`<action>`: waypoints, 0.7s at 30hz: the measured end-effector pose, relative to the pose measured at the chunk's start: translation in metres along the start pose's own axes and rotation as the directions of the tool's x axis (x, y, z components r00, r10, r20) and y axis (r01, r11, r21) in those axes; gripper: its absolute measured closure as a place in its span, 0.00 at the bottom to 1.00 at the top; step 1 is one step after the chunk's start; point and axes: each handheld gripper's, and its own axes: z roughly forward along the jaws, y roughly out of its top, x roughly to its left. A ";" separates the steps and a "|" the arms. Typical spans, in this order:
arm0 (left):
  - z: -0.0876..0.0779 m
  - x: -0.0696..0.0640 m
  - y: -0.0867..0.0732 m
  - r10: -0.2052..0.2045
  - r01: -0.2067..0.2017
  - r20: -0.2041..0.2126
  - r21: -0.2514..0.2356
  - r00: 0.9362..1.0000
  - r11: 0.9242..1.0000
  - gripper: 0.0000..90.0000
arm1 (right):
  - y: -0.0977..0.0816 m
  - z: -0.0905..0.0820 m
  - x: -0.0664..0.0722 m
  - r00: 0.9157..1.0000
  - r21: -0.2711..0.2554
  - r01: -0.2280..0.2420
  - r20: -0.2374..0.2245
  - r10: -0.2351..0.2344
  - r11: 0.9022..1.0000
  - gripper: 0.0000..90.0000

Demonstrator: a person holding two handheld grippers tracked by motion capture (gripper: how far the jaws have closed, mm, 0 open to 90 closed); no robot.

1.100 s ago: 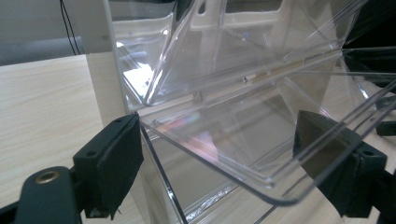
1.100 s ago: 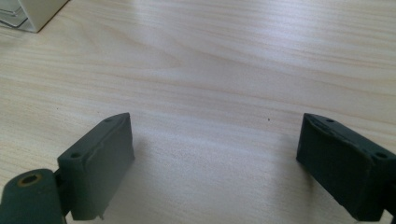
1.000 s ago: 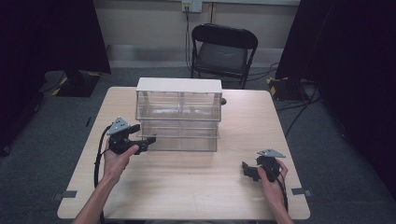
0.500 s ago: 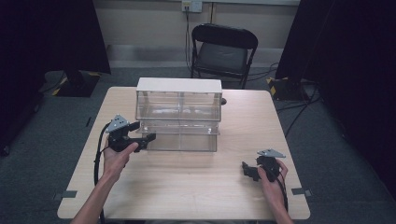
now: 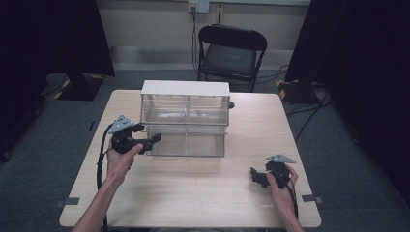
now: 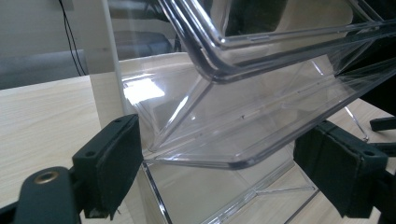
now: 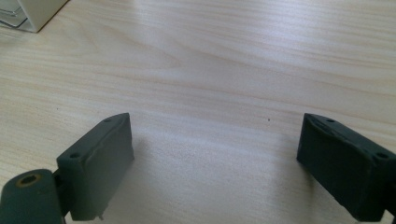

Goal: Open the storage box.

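One clear plastic drawer unit (image 5: 184, 118) with a white top, standing on the wooden table (image 5: 193, 193) a little behind its middle. Two tiers counted: upper tier split into two compartments side by side, both seemingly empty; lower clear drawer (image 5: 186, 144) pulled forward toward the near edge, nothing visible inside through its walls. Two grippers counted, one per hand. Left gripper (image 5: 153, 140) held level at the drawer's left front corner; jaws apart in the left gripper view, with the drawer's rounded clear rim (image 6: 243, 161) passing between the two black pads and no pad pressing on it, so nothing gripped. Right gripper (image 5: 255, 175) resting low near the table's right front corner, well apart from the unit; jaws spread wide over bare wood, holding nothing. One black folding chair (image 5: 231, 50) behind the table.
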 end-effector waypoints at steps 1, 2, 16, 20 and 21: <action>0.000 0.000 0.000 0.000 0.000 0.000 -0.003 1.000 1.000 0.17 | 0.000 0.000 0.000 1.000 0.000 0.000 0.000 0.000 1.000 0.11; 0.000 -0.001 0.000 0.001 -0.001 0.003 -0.005 1.000 1.000 0.17 | 0.000 0.000 0.000 1.000 0.000 0.000 0.000 0.000 1.000 0.11; 0.002 -0.003 0.002 -0.007 0.007 0.004 -0.007 1.000 1.000 0.16 | 0.000 0.000 0.000 1.000 0.002 0.000 0.001 0.000 1.000 0.11; 0.002 -0.004 0.006 -0.001 0.001 0.002 -0.014 1.000 1.000 0.12 | 0.000 0.000 0.000 1.000 0.002 0.000 0.001 0.000 1.000 0.11; 0.003 -0.006 0.007 -0.002 0.002 -0.001 -0.019 1.000 1.000 0.11 | 0.000 0.000 0.000 1.000 0.002 -0.001 0.001 0.001 1.000 0.11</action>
